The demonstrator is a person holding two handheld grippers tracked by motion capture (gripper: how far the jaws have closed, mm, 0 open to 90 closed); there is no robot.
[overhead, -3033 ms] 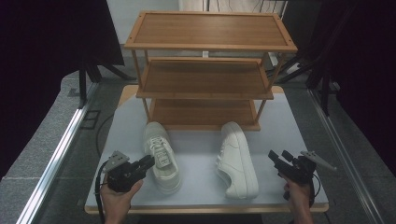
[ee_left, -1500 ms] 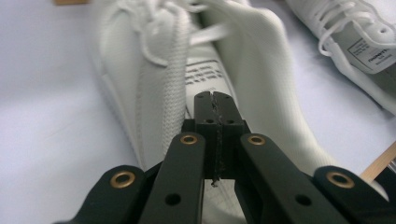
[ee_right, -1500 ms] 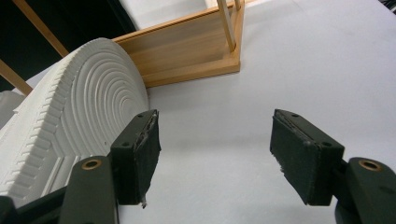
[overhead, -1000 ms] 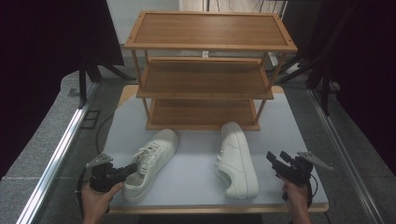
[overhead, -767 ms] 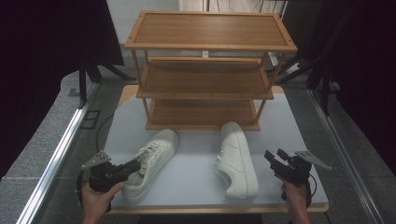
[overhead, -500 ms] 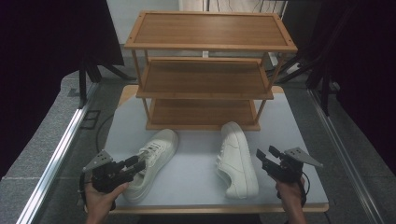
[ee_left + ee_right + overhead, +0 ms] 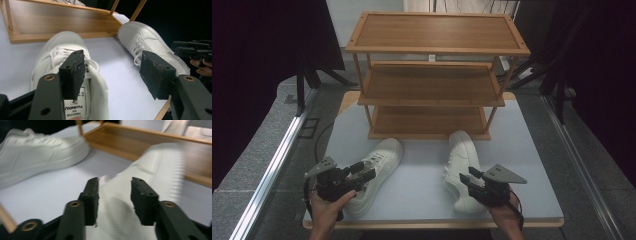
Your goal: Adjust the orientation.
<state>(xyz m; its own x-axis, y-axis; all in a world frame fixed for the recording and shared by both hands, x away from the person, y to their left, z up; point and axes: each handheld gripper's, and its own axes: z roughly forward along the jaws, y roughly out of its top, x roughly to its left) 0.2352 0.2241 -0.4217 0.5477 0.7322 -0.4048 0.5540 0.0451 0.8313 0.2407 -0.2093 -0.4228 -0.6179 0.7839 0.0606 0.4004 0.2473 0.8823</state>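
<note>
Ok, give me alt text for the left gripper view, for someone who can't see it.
The left gripper hangs open just above the heel of a white shoe on the table, nothing between its jaws. A second white shoe lies beyond, near a wooden rack.

A recording booth or lab set up for filming. A pale grey rectangular table stands on grey carpeted floor, closed in by black curtains on both sides. A metal floor rail and loose cables run beside the table.
</note>
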